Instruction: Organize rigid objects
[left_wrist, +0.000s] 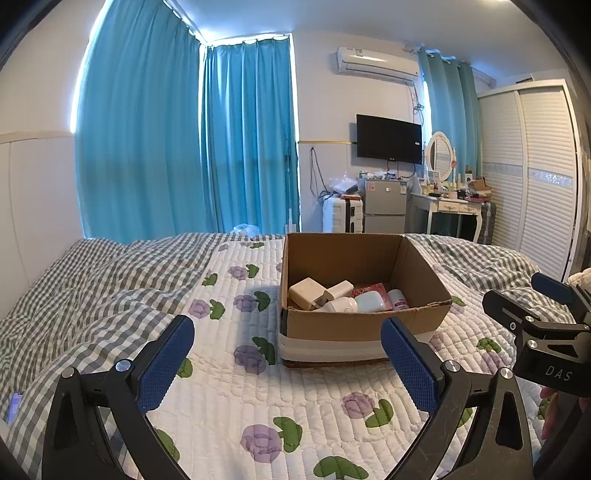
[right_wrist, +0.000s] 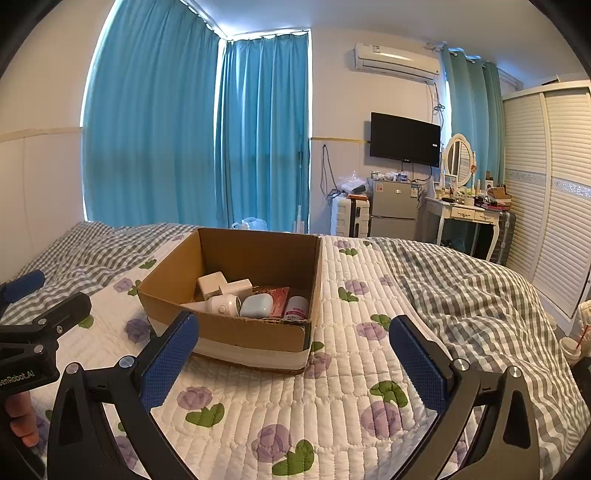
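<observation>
Looks nearly done: chargers, bottles and case sit in the cardboard box (right_wrist: 236, 334) on the bed (right_wrist: 351, 398) (nothing loose visible), left tool (left_wrist: 288, 365) and right tool (right_wrist: 295, 363) both spread, empty.

This is a bedroom in a home. A bed (right_wrist: 369, 369) with a white quilt printed with purple flowers and a grey checked blanket (right_wrist: 461, 288) fills the foreground. Blue curtains (right_wrist: 177, 129) cover the windows. On the far wall hang an air conditioner (right_wrist: 397, 61) and a television (right_wrist: 405, 139). Below stand a small fridge (right_wrist: 393, 208), a white suitcase (right_wrist: 349, 216) and a dressing table (right_wrist: 465, 214) with an oval mirror. A louvred wardrobe (right_wrist: 546, 177) is at the right side.
</observation>
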